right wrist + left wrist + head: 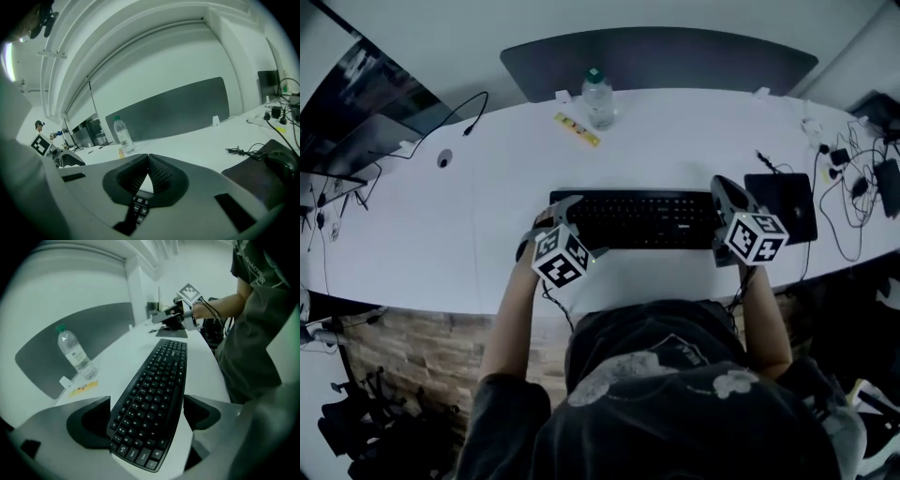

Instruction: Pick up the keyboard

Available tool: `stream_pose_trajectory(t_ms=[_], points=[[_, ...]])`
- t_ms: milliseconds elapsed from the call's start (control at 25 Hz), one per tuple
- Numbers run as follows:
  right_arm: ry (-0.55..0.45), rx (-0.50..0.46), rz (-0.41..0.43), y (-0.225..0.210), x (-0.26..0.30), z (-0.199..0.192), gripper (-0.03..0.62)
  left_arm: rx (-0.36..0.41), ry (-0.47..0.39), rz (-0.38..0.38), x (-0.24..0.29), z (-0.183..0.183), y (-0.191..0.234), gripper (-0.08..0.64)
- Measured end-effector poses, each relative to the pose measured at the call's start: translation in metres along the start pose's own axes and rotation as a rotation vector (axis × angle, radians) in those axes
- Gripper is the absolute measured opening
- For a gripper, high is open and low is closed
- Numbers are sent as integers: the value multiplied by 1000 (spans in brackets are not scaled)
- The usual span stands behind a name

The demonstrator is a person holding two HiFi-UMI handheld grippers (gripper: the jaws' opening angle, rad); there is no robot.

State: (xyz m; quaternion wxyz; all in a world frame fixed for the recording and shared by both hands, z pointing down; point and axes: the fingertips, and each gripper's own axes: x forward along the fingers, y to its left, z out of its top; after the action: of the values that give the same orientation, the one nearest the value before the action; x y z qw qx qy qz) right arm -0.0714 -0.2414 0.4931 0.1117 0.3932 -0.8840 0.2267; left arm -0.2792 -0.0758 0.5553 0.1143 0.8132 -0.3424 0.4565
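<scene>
A black keyboard (637, 218) lies flat on the white desk (487, 206), right in front of me. My left gripper (555, 217) is at the keyboard's left end. In the left gripper view the keyboard (152, 394) runs away between the two wide-apart jaws, with a gap on each side, so the left gripper (147, 416) is open. My right gripper (722, 185) is over the keyboard's right end. Its jaws meet at the tips, so the right gripper (147, 164) is shut with nothing in it. A few keys (139, 206) show just below them.
A water bottle (598, 97) and a yellow strip (577, 129) stand behind the keyboard. A black mouse pad (781, 206) with a mouse (281, 161) lies to the right. Cables and chargers (853, 178) are tangled at the far right. A grey partition (656, 56) backs the desk.
</scene>
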Motion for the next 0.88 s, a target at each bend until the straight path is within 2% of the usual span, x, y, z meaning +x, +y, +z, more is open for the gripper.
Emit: stream_pose_trajectory(t_ms=[200, 520, 640, 880], points=[[0, 20, -53, 3, 0, -5, 2, 158, 140, -168, 13, -16, 2, 513], [12, 17, -109, -1, 0, -9, 2, 223, 294, -329, 38, -35, 4, 571], [16, 18, -121, -4, -1, -9, 2, 259, 323, -348, 45, -37, 3, 572], [32, 7, -126, -6, -1, -13, 2, 315, 328, -315, 52, -32, 11, 574]])
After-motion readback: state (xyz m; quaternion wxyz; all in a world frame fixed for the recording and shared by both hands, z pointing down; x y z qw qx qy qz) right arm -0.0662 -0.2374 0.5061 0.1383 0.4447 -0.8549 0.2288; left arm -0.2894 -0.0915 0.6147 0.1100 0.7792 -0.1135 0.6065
